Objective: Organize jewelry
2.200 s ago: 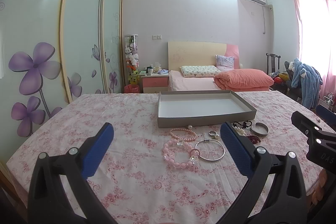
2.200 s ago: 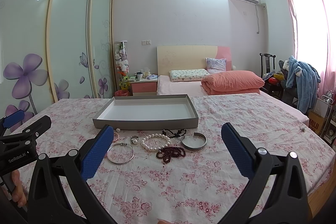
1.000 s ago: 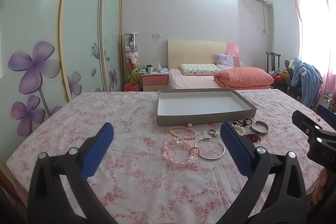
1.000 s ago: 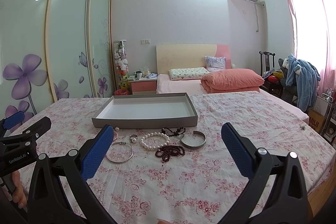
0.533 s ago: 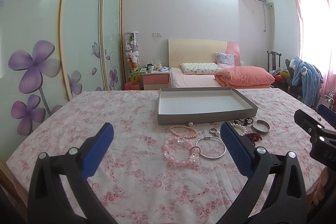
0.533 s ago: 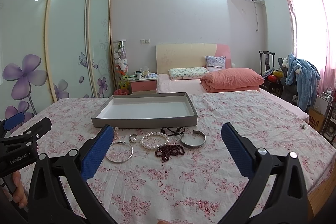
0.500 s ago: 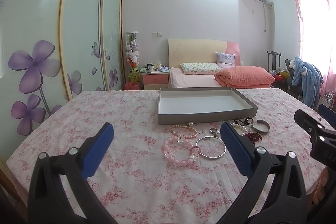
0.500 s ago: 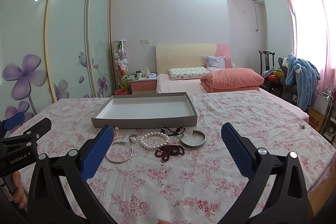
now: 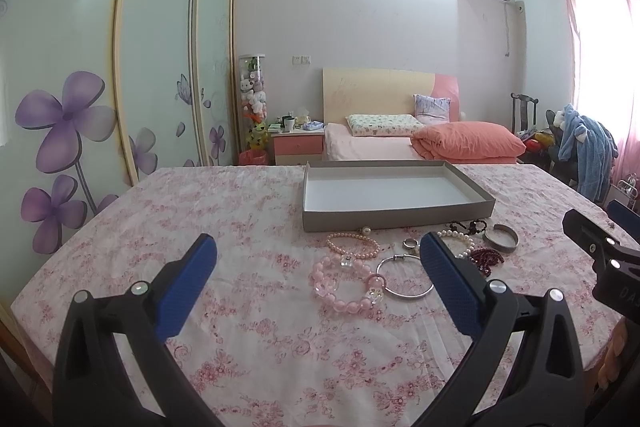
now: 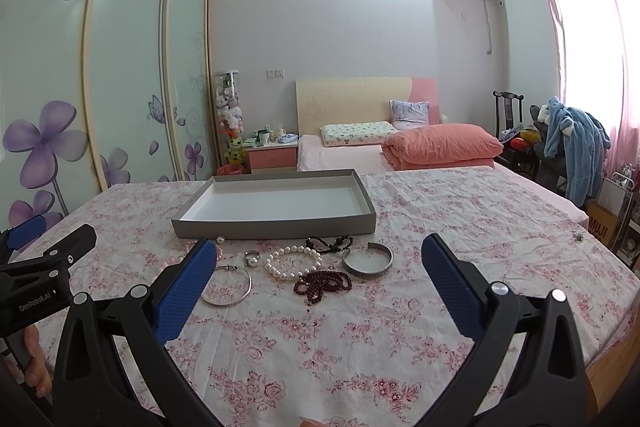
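Note:
A shallow grey tray (image 9: 396, 218) (image 10: 276, 227) lies on the floral tablecloth (image 9: 248, 307) with nothing in it. Jewelry lies in front of it: a pink bead bracelet (image 9: 347, 287), a small pink pearl bracelet (image 9: 352, 246), a silver hoop bangle (image 9: 404, 277) (image 10: 227, 285), a ring (image 10: 251, 259), a white pearl bracelet (image 10: 294, 263), dark red beads (image 10: 322, 283), black beads (image 10: 330, 242) and a silver cuff (image 10: 367, 261) (image 9: 500, 238). My left gripper (image 9: 318, 283) and right gripper (image 10: 320, 283) are both open and empty, held above the table short of the jewelry.
A bed with an orange duvet (image 9: 468, 145) stands behind the table. Sliding wardrobe doors (image 9: 120, 67) line the left wall. A chair with blue clothing (image 10: 576, 143) is at the right. The table's edge drops off at the right (image 10: 600, 359).
Both grippers have drifted slightly, so the tray and jewelry sit a little lower and nearer in view. Nothing was taken hold of and both stay open.

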`<state>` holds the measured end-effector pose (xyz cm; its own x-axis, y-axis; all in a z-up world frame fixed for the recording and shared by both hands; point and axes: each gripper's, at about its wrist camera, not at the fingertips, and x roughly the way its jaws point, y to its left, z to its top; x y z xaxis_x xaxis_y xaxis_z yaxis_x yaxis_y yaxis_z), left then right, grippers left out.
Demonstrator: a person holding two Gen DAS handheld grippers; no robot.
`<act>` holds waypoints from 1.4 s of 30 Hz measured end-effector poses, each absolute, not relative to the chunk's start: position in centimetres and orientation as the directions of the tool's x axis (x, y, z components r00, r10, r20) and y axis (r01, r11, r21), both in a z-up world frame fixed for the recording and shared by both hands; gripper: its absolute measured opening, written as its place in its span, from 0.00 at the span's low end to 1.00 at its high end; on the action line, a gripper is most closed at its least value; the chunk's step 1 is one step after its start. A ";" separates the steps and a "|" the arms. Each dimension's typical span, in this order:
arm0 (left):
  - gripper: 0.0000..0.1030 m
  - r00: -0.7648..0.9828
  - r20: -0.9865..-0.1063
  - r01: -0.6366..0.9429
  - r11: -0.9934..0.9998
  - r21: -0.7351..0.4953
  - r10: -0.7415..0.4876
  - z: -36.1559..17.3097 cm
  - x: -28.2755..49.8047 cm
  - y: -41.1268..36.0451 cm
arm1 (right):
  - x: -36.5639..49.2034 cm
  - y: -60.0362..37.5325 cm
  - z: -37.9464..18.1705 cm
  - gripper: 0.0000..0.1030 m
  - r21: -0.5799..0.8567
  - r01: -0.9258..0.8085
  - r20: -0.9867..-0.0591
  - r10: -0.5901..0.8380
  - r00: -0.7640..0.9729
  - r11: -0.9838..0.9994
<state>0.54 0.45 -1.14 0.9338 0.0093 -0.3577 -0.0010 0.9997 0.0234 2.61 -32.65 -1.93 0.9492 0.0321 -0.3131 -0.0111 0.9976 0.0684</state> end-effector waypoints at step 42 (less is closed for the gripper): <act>0.96 0.622 -0.783 0.111 0.988 0.111 0.018 -9.8 12.5 -1.1 | 20.3 -36.7 -10.0 0.67 0.063 0.097 -0.788 -0.010 0.615 0.993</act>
<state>12.48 -1.10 -9.84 0.6224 0.0177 -0.7825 0.1111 0.9876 0.1107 20.31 -36.66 -9.95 0.6151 -0.0104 -0.7884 0.0970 0.9933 0.0626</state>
